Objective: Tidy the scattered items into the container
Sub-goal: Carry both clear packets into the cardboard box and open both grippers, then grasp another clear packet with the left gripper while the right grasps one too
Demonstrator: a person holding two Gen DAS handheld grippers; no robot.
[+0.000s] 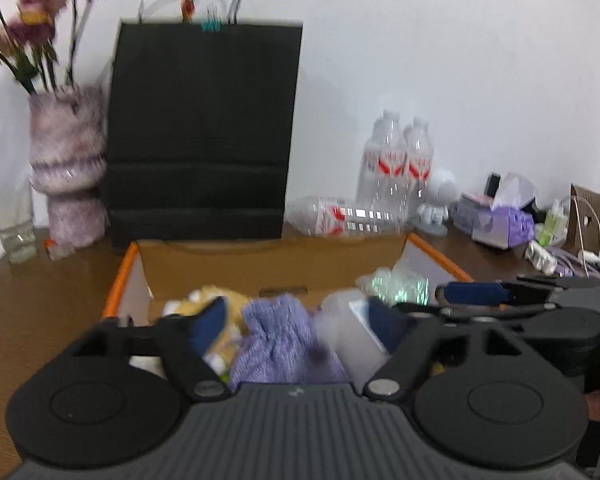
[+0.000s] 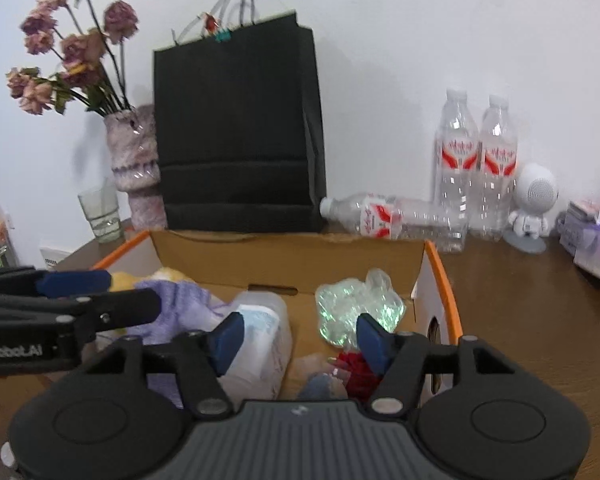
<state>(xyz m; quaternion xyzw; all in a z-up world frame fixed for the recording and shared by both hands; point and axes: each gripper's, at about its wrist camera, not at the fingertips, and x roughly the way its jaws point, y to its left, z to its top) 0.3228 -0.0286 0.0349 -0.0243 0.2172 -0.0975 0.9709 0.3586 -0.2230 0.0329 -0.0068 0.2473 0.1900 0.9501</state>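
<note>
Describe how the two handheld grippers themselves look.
Both match: the left gripper and right gripper have a ribbed dark grey body, two round black discs, black link arms with silver pivot screws, and blue finger pads. The right wrist view shows white lettering on the left one's side.

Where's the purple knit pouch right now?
The purple knit pouch lies inside the cardboard box, centre-left, between a yellow plush toy and a translucent plastic container. In the left wrist view it sits between the open left claw fingers.
</note>
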